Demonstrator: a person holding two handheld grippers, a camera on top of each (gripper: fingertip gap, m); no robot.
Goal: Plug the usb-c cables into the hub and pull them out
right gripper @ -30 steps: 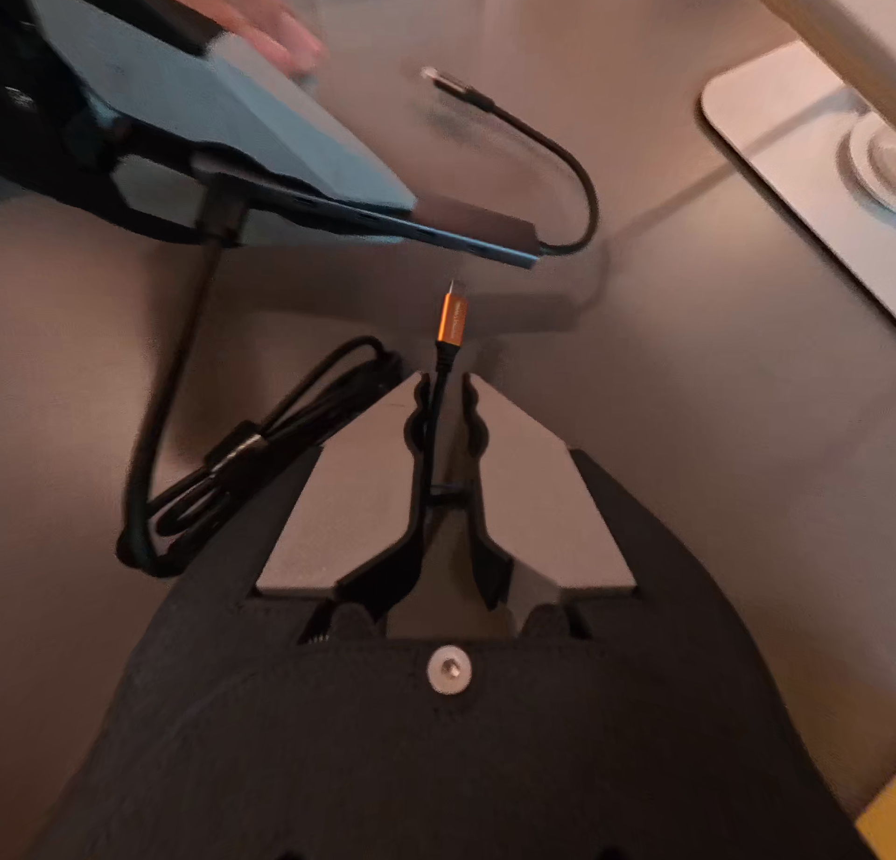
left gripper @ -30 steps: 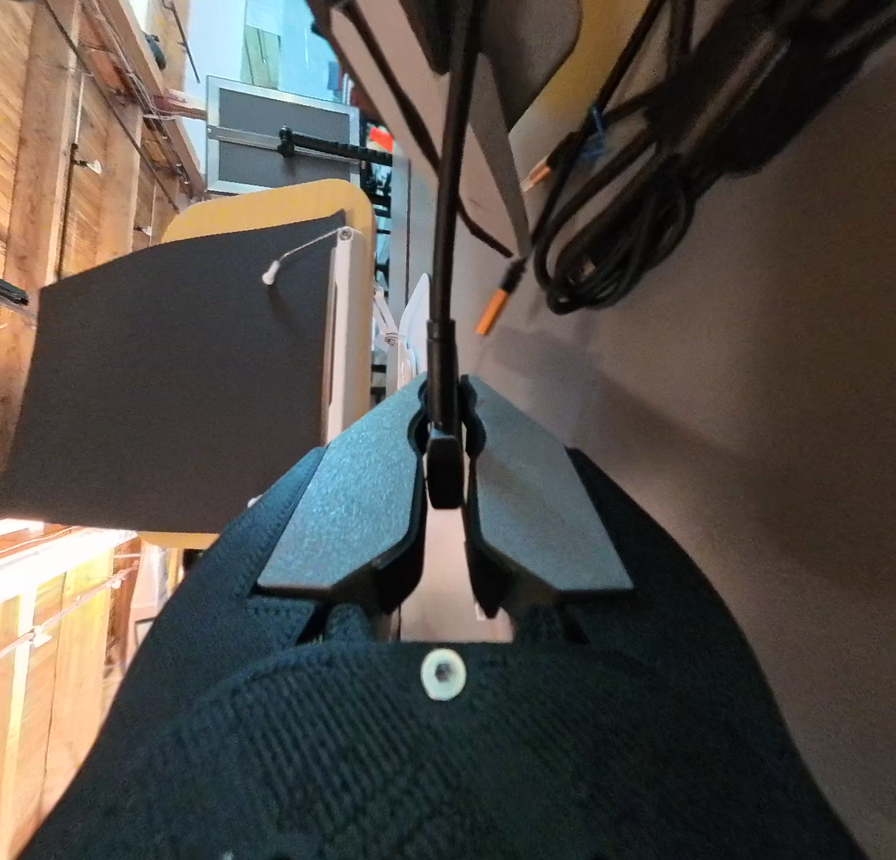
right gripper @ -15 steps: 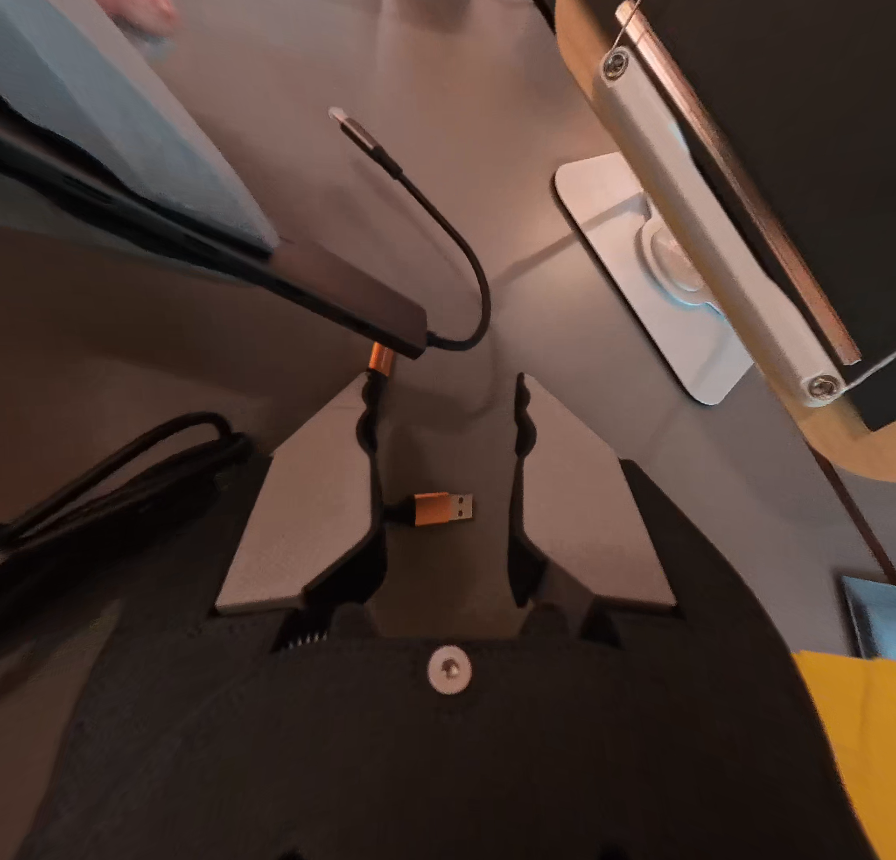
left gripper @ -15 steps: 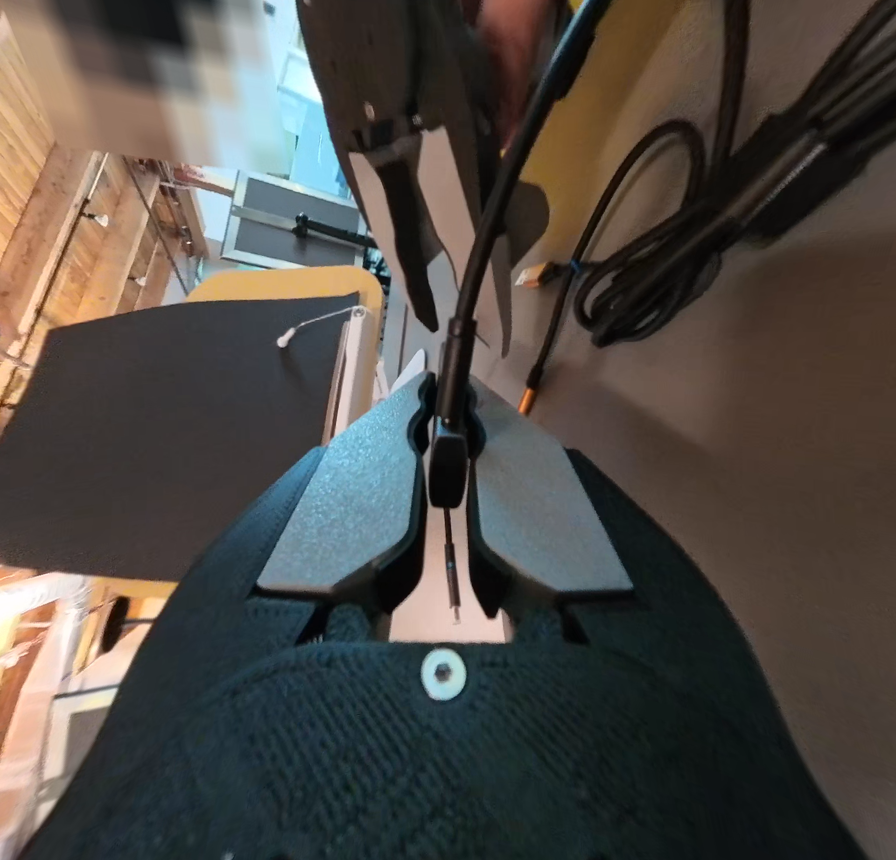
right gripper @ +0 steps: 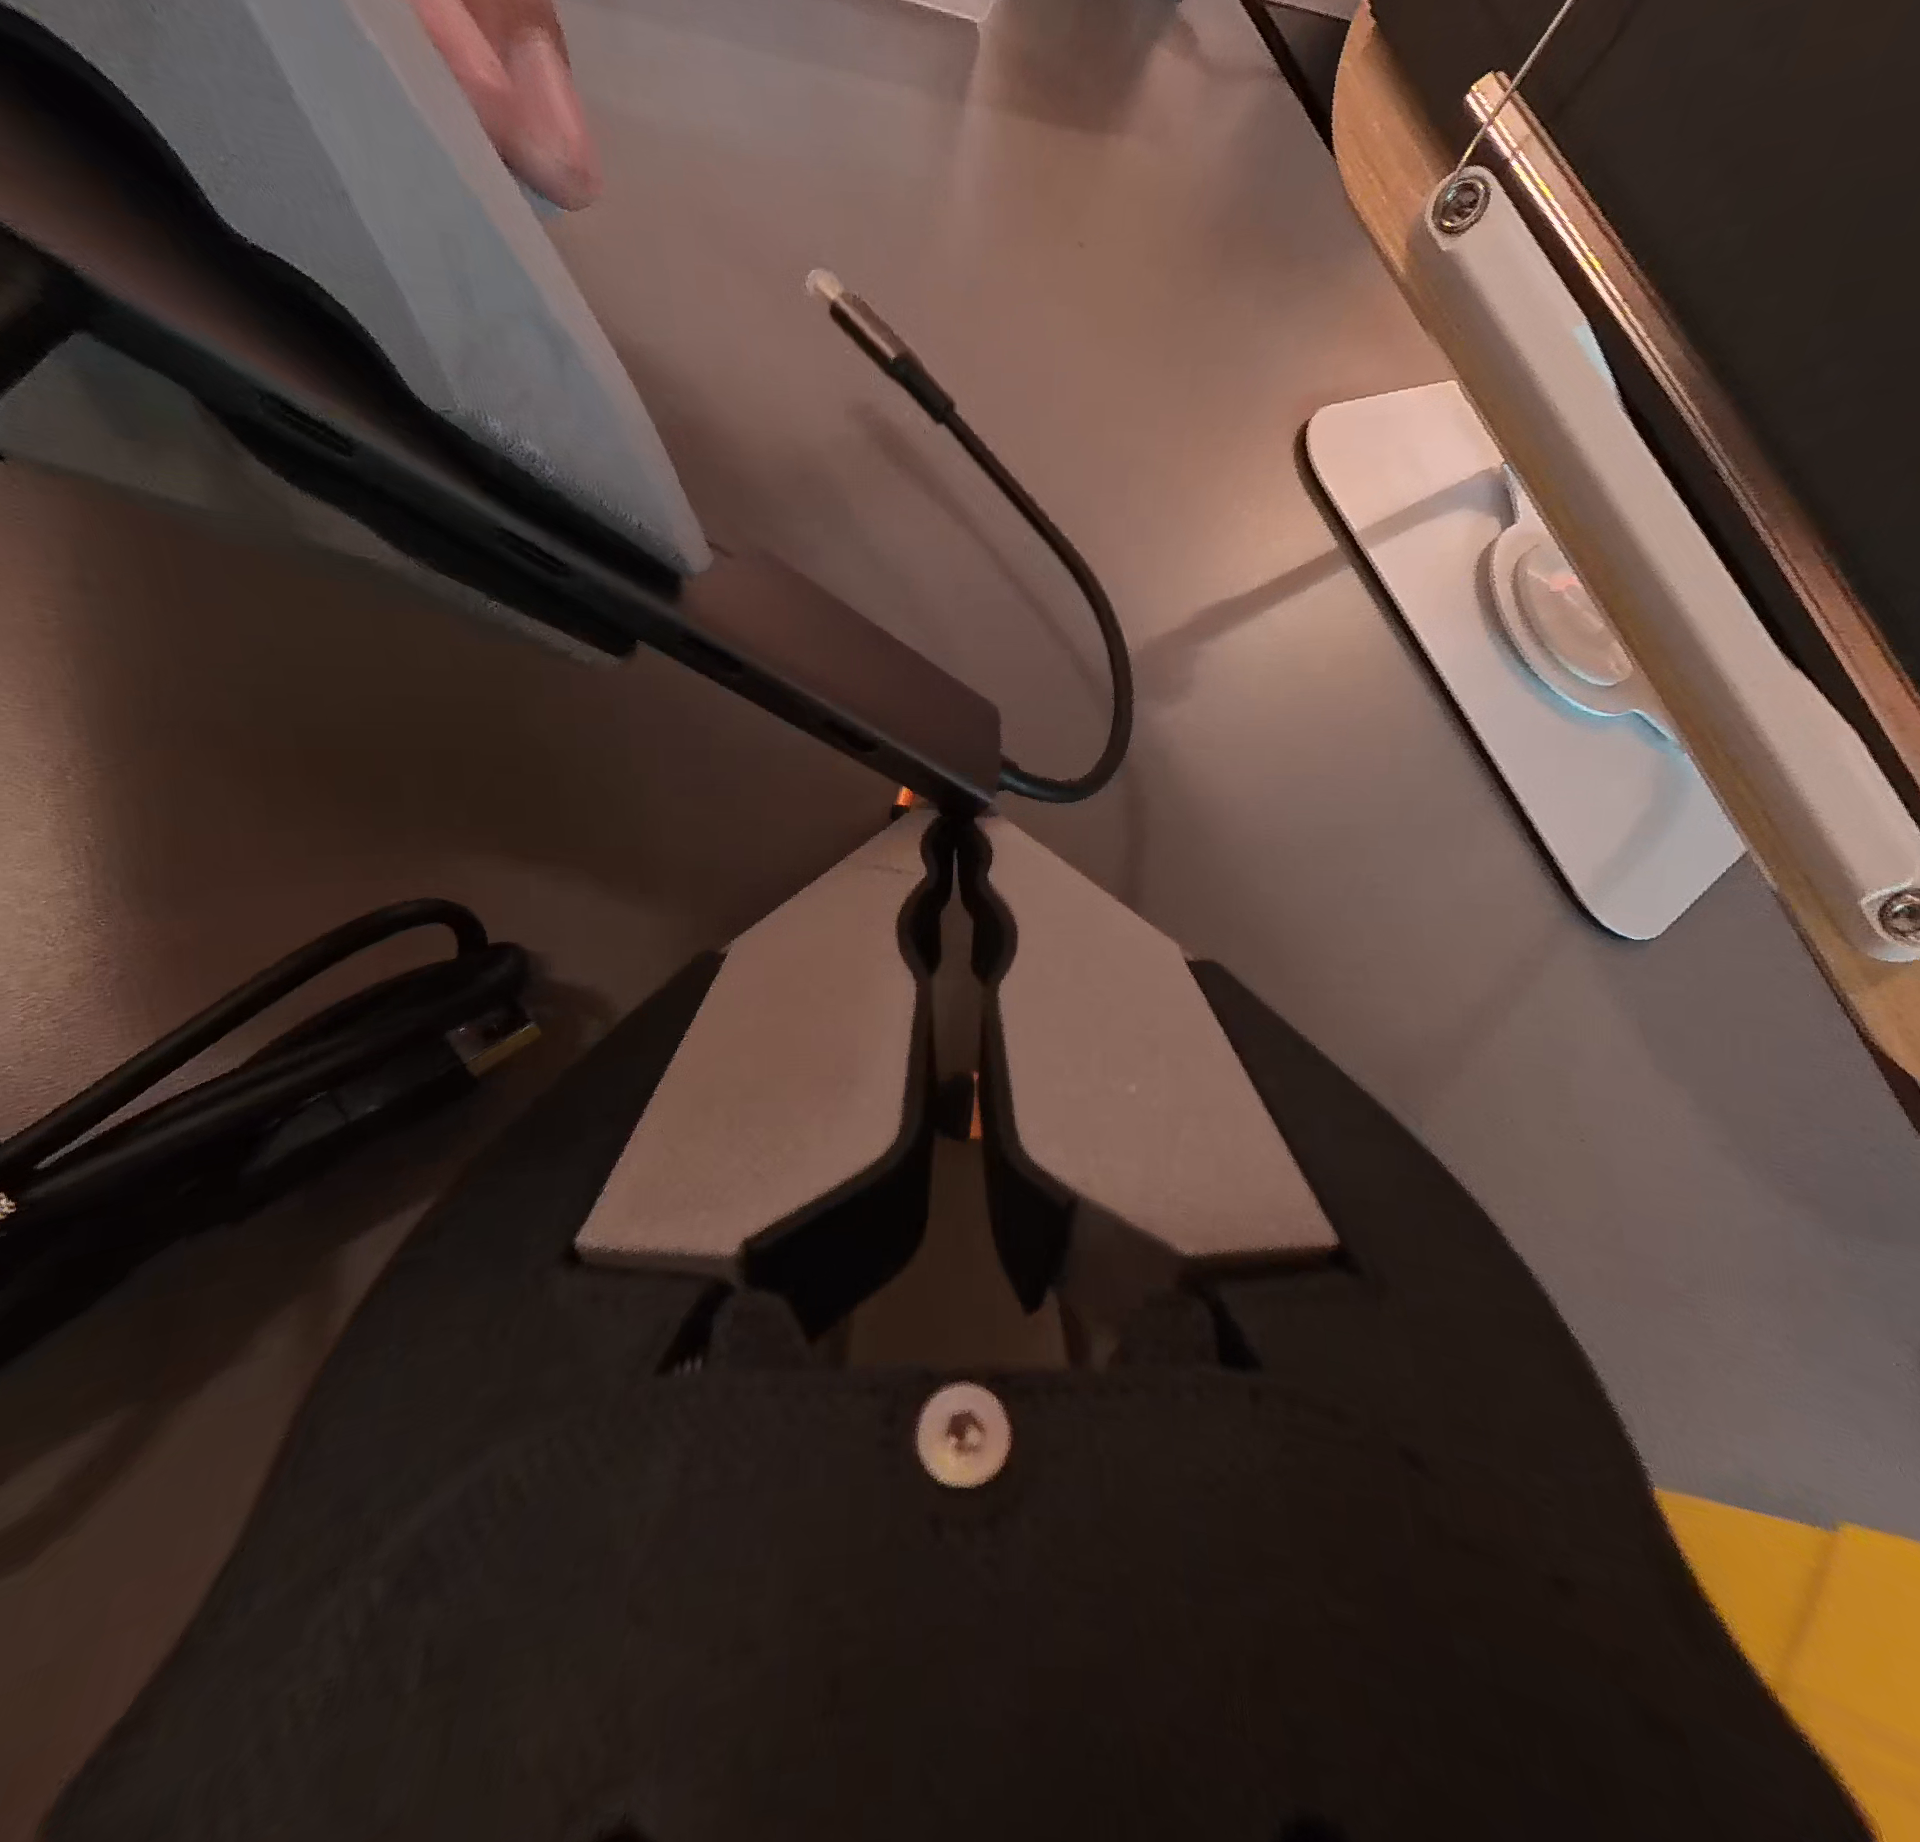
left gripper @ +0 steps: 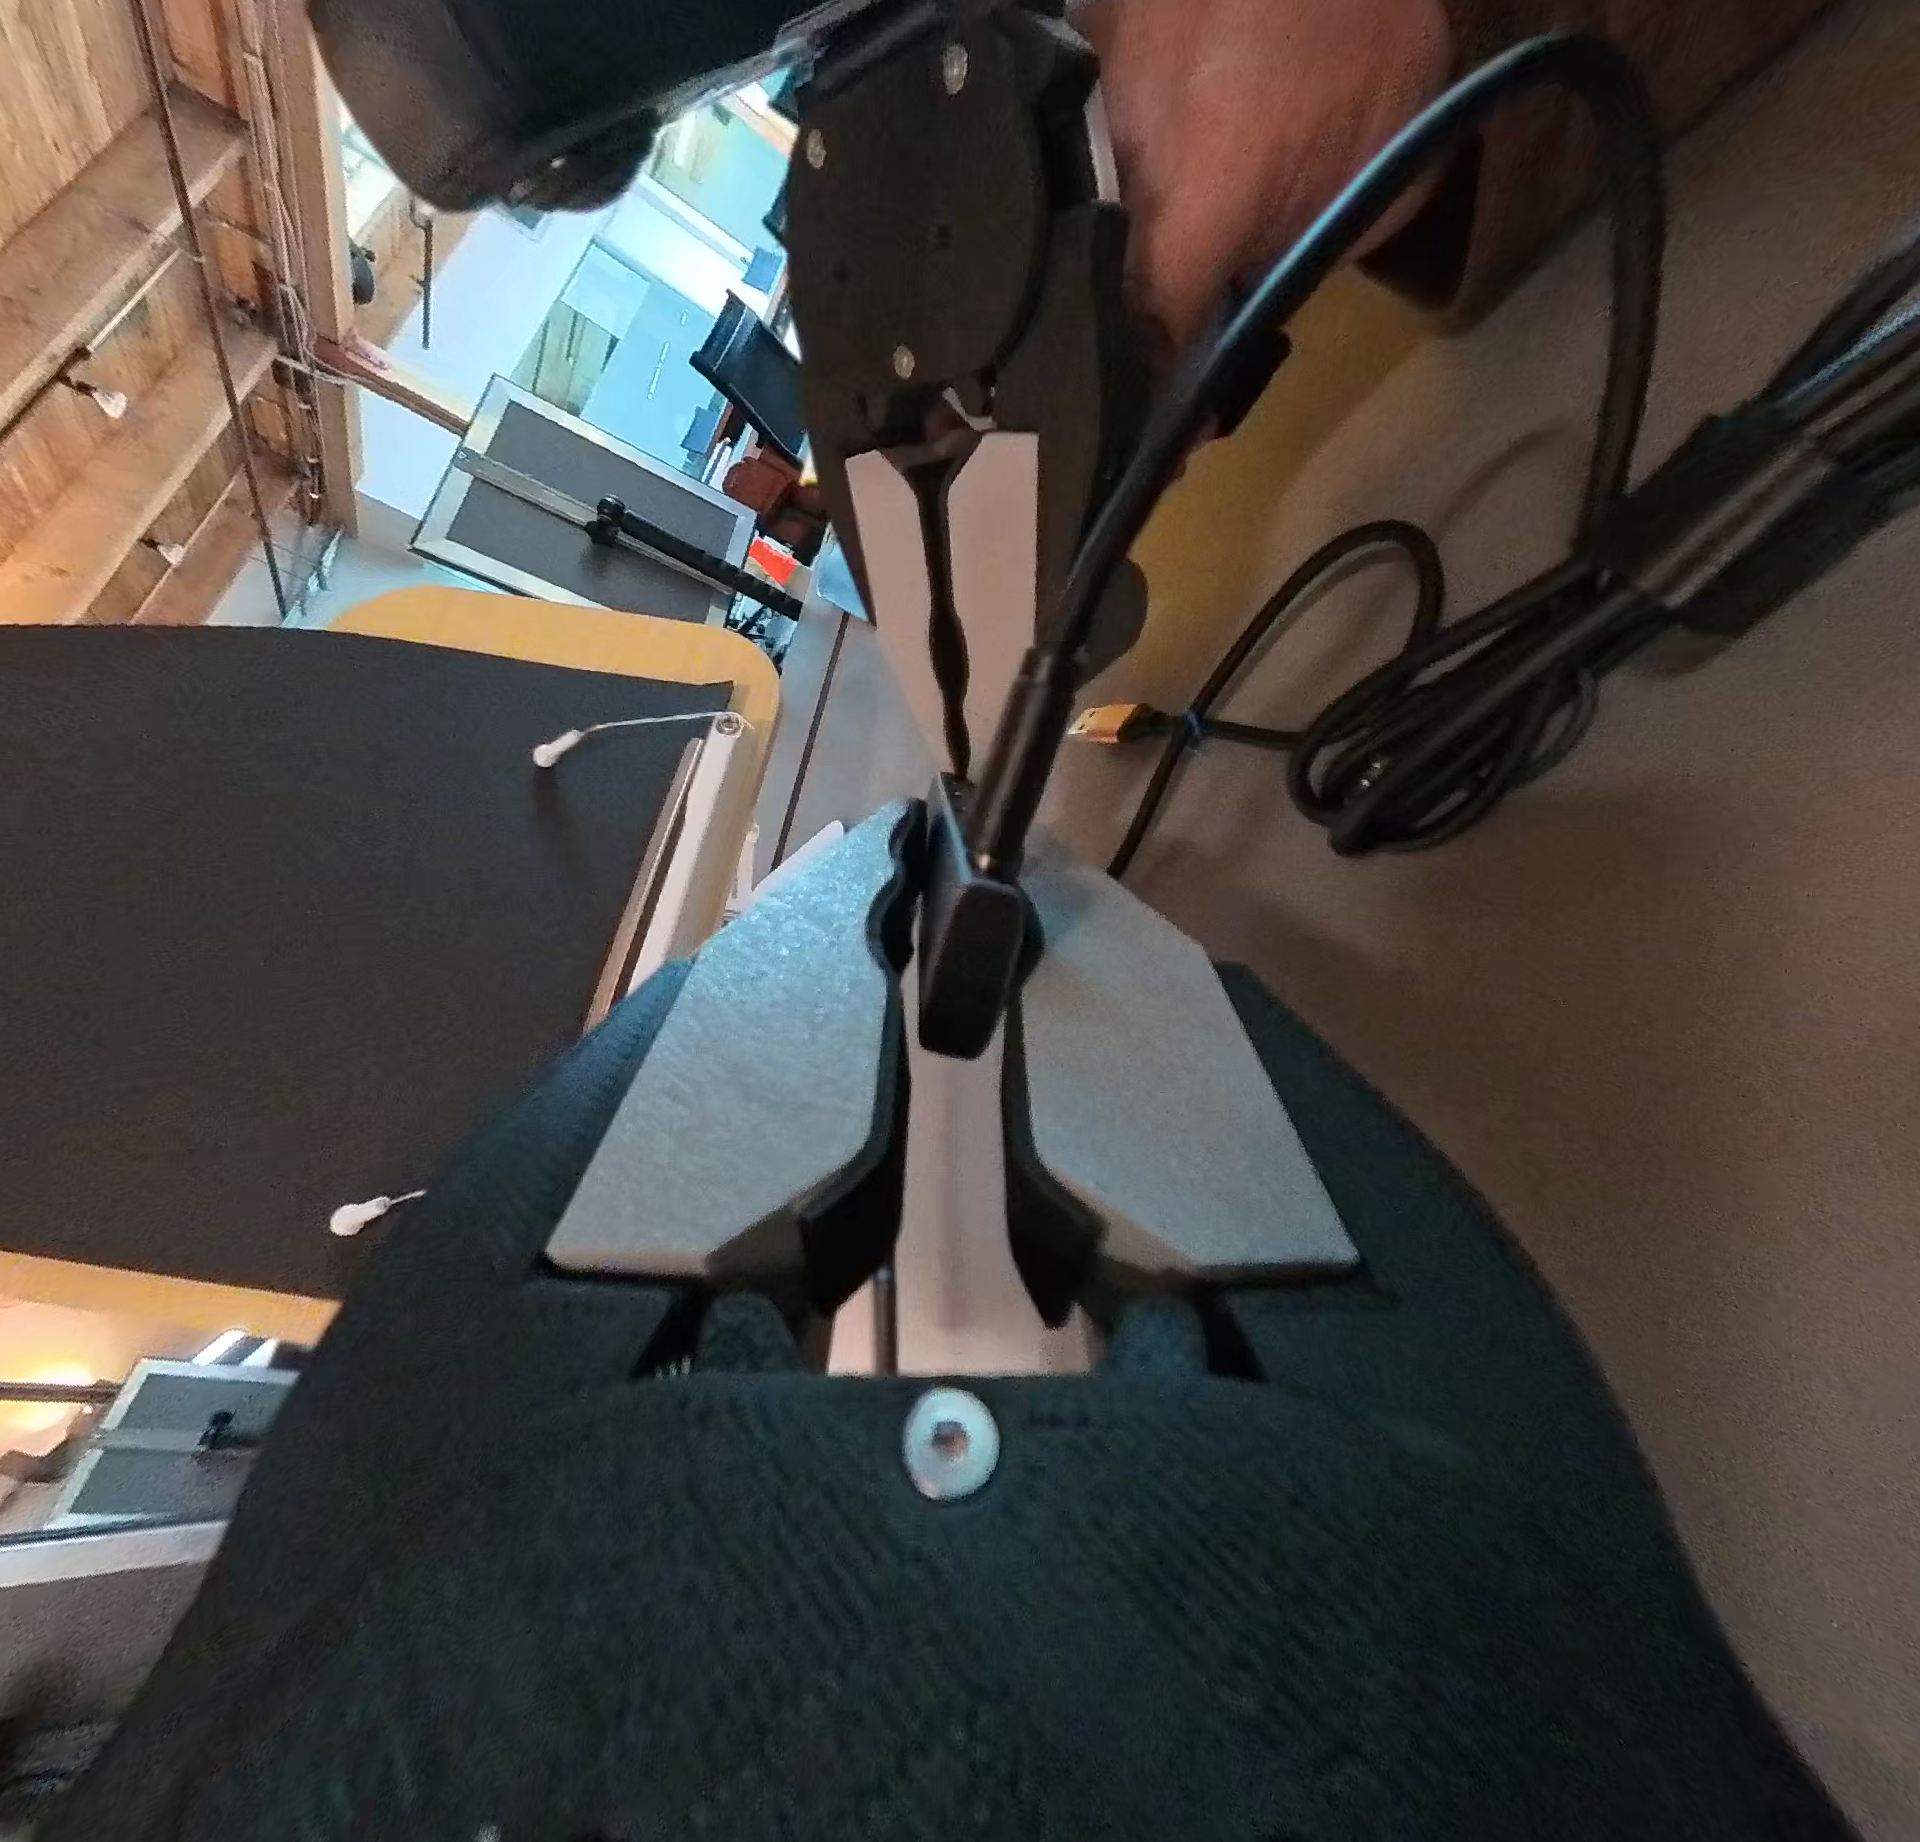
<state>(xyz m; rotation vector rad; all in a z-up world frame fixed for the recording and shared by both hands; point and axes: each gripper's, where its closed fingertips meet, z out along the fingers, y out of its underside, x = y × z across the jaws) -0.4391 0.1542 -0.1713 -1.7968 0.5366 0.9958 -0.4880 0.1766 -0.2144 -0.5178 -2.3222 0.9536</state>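
While the left gripper [left gripper: 961, 857] clamps the hub [right gripper: 831, 670] edge-on above the table [right gripper: 1195, 286], a black cable [left gripper: 1049, 691] sits plugged in. At right, the right gripper [right gripper: 956, 836] is pinched nearly closed on an orange plug [right gripper: 904, 803] at the hub's near port. Step looks like insertion; next, push straight in.

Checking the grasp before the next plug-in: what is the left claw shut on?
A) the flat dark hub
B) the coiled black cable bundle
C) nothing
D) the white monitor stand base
A: the left claw is shut on the flat dark hub, which sits clamped between its grey fingers.
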